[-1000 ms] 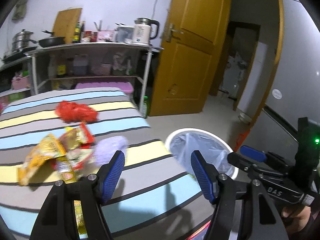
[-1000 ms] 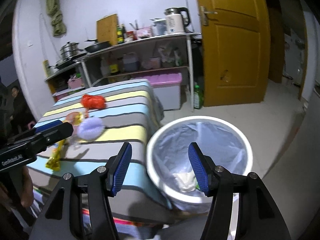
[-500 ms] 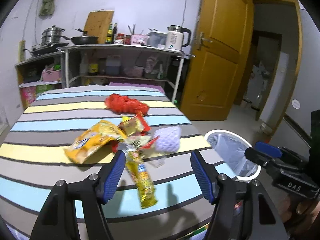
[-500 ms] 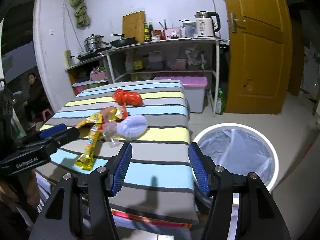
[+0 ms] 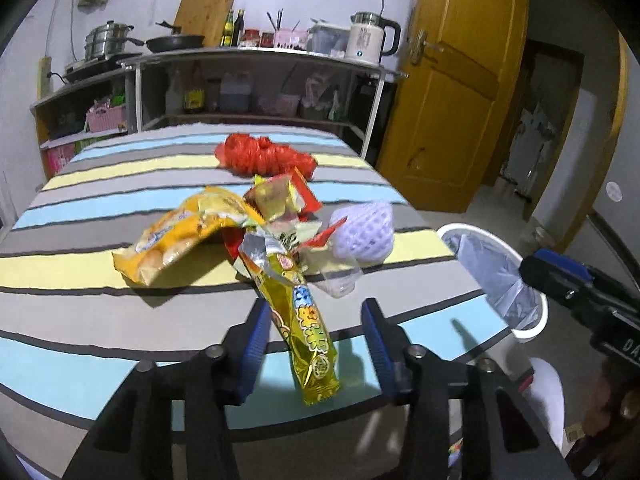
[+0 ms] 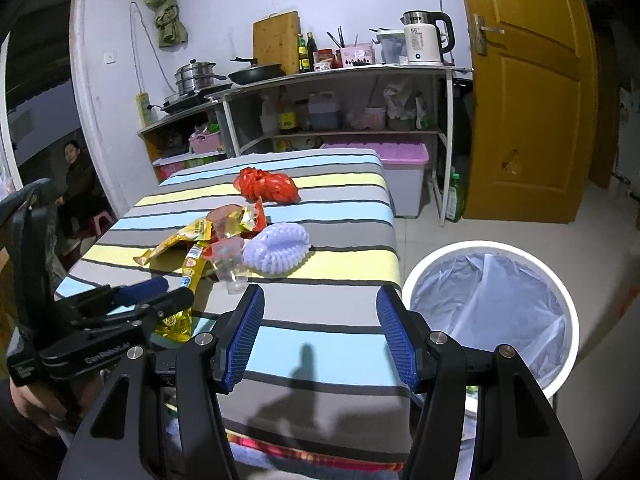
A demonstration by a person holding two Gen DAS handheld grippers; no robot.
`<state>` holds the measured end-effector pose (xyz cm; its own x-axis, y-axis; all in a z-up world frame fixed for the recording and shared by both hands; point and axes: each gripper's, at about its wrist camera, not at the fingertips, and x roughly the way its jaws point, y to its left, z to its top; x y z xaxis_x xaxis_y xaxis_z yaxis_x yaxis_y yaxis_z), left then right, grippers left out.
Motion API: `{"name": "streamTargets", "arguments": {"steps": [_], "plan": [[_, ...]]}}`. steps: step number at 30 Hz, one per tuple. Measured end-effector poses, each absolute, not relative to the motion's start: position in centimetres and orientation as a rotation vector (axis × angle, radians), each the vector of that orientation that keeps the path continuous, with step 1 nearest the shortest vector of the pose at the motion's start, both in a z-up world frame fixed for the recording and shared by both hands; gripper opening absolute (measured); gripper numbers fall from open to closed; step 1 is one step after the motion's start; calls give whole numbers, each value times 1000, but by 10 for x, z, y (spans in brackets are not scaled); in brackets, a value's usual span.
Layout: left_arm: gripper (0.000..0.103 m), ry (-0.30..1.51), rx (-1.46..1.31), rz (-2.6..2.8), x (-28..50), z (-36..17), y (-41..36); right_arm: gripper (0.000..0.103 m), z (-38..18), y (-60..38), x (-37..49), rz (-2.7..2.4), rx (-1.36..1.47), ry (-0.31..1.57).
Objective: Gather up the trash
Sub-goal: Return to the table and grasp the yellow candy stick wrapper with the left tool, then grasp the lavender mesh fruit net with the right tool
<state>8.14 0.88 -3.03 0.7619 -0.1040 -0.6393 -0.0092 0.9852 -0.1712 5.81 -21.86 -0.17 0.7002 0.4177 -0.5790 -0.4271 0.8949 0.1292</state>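
A pile of trash lies on the striped table [image 5: 100, 208]: a long yellow snack wrapper [image 5: 304, 312], a yellow chip bag [image 5: 180, 236], a red net bag [image 5: 264, 156], a white foam fruit net [image 5: 364, 232] and a clear plastic cup [image 5: 340, 280]. My left gripper [image 5: 316, 336] is open, its blue pads on either side of the long wrapper's near end. My right gripper [image 6: 320, 332] is open and empty over the table's near edge. The white bin [image 6: 492, 300] with a plastic liner stands on the floor to the right of the table.
A metal shelf [image 5: 260, 60] with pots, bottles and a kettle [image 5: 372, 38] stands behind the table. An orange door [image 5: 448, 96] is at the right. A person sits at the far left in the right wrist view [image 6: 78, 168].
Both grippers swung left from the bin toward the table. The left gripper came down around the long yellow wrapper's near end. The right gripper moved from over the bin to over the table's edge.
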Motion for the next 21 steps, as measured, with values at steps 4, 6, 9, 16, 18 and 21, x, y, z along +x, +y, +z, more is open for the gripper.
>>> {"name": "streamTargets", "arguments": {"steps": [4, 6, 9, 16, 18, 21], "plan": [[25, 733, -156, -42, 87, -39, 9, 59, -3, -215, 64, 484, -17, 649], [19, 739, -157, -44, 88, -41, 10, 59, -3, -212, 68, 492, -18, 653], [15, 734, -158, -49, 86, -39, 12, 54, -5, -203, 74, 513, -24, 663], [14, 689, -170, -65, 74, -27, 21, 44, -8, -179, 93, 561, -40, 677], [14, 677, -176, -66, 72, -23, 24, 42, -10, -170, 99, 570, -46, 678], [14, 658, -187, -73, 70, -17, 29, 38, -15, -157, 111, 574, -54, 692]]}}
